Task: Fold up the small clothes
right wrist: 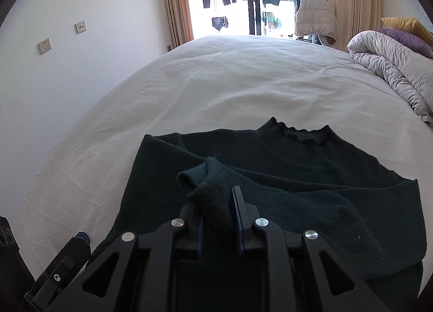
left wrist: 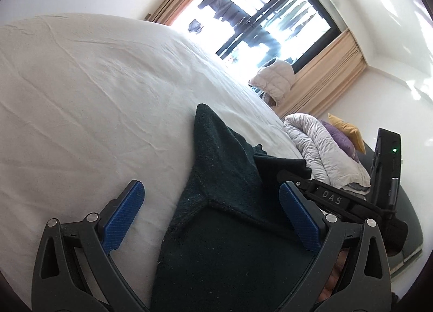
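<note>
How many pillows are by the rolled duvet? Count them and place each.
2. A yellow pillow sits at the bed's far right edge; a purple pillow lies just below it, against the rolled duvet. More may hide behind it.

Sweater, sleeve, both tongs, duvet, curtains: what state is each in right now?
Sweater: flat on the bed, neck away from the camera, not yet folded up.
Sleeve: cuff brought over the body, between the right tongs' pads.
Right tongs: nearly shut, gripping the sleeve.
Left tongs: open wide over the sweater, holding nothing.
Duvet: rolled up at the bed's edge.
Curtains: drawn open.
</note>
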Available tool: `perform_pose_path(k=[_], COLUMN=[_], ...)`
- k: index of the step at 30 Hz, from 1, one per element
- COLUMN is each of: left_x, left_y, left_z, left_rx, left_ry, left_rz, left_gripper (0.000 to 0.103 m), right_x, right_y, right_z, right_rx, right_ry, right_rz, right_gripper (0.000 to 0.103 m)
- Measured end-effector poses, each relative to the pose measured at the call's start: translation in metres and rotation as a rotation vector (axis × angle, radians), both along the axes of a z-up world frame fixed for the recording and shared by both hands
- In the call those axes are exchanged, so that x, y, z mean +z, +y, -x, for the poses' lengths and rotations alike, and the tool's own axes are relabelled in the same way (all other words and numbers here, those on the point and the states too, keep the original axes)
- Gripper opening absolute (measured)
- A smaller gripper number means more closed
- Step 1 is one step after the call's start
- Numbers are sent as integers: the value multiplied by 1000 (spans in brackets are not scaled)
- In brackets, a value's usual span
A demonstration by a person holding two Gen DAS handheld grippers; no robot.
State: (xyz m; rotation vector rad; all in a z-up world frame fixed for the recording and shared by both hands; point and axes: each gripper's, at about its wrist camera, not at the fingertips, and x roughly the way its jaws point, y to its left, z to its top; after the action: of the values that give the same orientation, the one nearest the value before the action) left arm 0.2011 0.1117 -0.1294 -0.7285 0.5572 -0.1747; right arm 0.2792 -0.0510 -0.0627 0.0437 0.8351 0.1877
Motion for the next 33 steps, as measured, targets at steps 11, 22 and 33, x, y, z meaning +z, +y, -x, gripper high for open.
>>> perform_pose_path(k=[11,22,33], left_x=[-2,57,-7], left_y=[-3,-57,-137], left_z=[2,2,-81], left_rx=[6,-95,-259], left_ry=[-5,-81,180], left_rz=[-15,-203,-448], left_gripper=[102,102,101], right_x=[-18,3,-77], right_y=[-20,-201,-331], right_z=[5,45,27], right_rx=[74,-135,-340], right_ry=[73,-6,117], right_rz=[-312,-569,-713], right_gripper=[74,58,11])
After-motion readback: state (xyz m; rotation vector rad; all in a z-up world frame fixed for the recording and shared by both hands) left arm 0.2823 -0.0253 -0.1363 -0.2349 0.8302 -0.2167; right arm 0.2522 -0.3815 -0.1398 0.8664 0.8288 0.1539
